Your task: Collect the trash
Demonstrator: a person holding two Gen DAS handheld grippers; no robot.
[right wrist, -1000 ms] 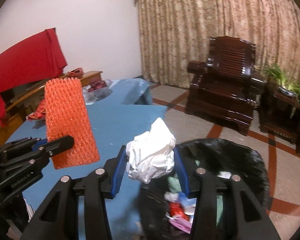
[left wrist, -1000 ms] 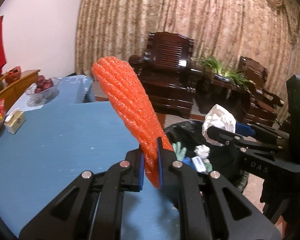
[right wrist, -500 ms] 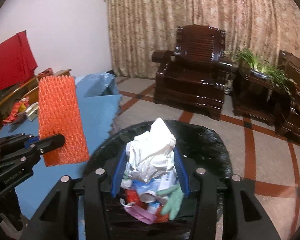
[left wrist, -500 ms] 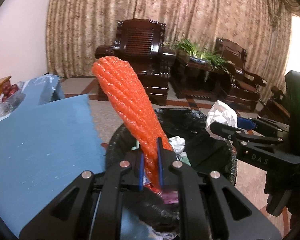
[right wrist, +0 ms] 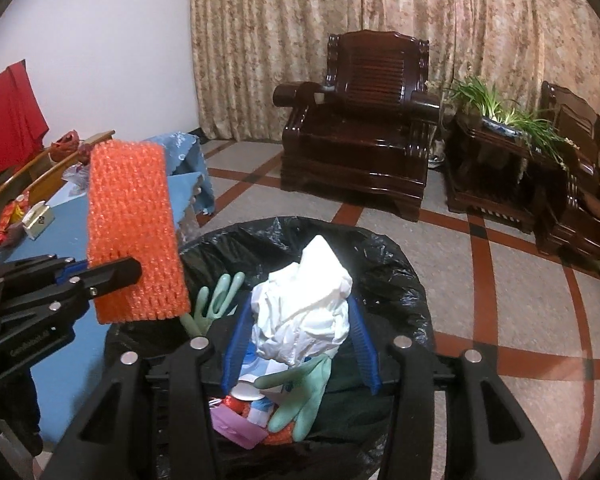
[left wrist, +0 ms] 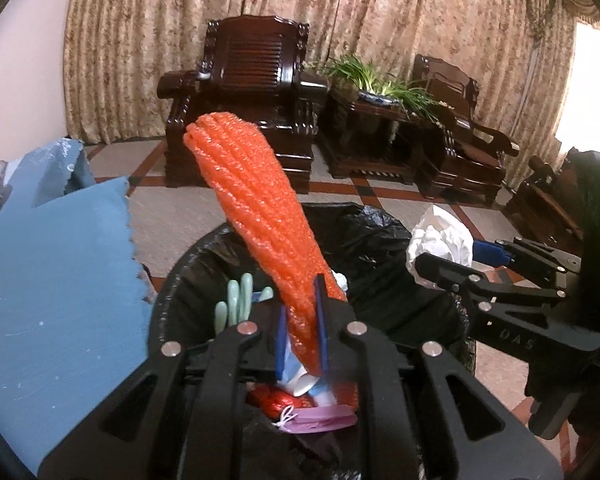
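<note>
Both grippers now over bin [right wrist: 400, 276] — left [left wrist: 300, 328] pinching net [left wrist: 256, 208], right [right wrist: 298, 340] wad [right wrist: 304, 304].

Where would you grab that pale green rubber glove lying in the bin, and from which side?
Grip the green glove across its palm, coming straight down from above. It lies fairly flat on top of the rubbish in the black bin, fingers splayed and floppy, so the broad palm looks the surest hold. Both grippers are full now: the left gripper holds orange foam netting, the right gripper crumpled white paper.

The black-lined trash bin [right wrist: 400, 276] stands on the floor just right of the blue-covered table [left wrist: 52, 280]. A dark carved wooden armchair [right wrist: 360, 128] stands behind it, with a potted green plant [right wrist: 500, 116] to the chair's right. Pale green rubber gloves [right wrist: 300, 388] lie in the bin.
</note>
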